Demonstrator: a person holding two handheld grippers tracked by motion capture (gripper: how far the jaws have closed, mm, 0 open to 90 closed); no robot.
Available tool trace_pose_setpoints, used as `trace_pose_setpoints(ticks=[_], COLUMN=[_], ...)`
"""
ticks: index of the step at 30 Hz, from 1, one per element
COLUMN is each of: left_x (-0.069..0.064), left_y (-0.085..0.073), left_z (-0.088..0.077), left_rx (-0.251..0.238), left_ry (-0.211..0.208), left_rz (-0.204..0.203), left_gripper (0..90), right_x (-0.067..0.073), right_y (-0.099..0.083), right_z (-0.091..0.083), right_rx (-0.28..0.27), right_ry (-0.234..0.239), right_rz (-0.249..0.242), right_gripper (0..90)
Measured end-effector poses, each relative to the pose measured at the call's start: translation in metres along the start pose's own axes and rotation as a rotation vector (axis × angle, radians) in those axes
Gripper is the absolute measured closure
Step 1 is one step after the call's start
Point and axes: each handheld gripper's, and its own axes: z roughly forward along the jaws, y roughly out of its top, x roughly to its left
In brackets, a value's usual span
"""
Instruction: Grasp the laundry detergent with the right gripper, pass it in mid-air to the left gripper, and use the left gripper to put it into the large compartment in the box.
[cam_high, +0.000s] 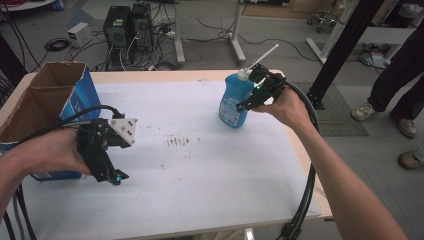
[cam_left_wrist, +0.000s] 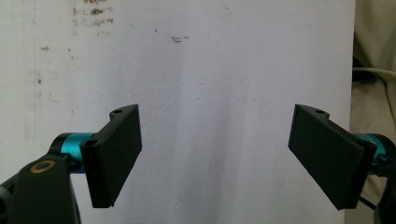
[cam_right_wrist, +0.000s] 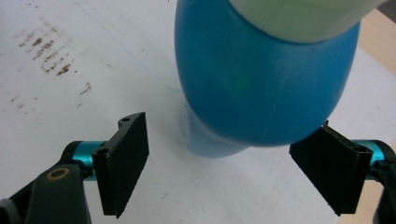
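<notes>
A blue detergent bottle (cam_high: 233, 102) with a white cap (cam_high: 243, 75) stands upright at the table's back right. My right gripper (cam_high: 248, 91) is at its upper right side, open. In the right gripper view the bottle (cam_right_wrist: 261, 79) looms just beyond the right gripper (cam_right_wrist: 233, 168). The jaws stand wide apart; the right one sits close under the bottle's bulge, and I cannot tell if it touches. My left gripper (cam_high: 113, 175) hangs low over the table's left front, pointing down. In its own view the left gripper (cam_left_wrist: 219, 158) is open with bare white surface between the jaws.
An open cardboard box (cam_high: 45, 100) with blue sides lies at the left, right behind my left hand. The white table cover (cam_high: 210, 170) has brown stains (cam_high: 177, 141) near its middle. Computer towers (cam_high: 127, 27) stand on the floor behind. A person's legs (cam_high: 395, 85) are at the right.
</notes>
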Motion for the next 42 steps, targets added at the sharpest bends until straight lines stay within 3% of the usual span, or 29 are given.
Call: trace_pose_setpoints(ticks=[23,42], left_x=[0.001,0.001], left_y=[-0.004,-0.006], left_z=[0.004,0.006], left_rx=[-0.001,-0.001], left_ry=[-0.002,-0.007], left_rz=[-0.013,-0.022], left_gripper=[17.5,17.5], right_x=[0.0,0.0], right_y=[-0.007,-0.008], right_z=[0.015,0.025], right_rx=[-0.119,-0.174], right_ry=[-0.053,-0.046], right_rz=[0.034,0.052], right_gripper=[19.0,19.0])
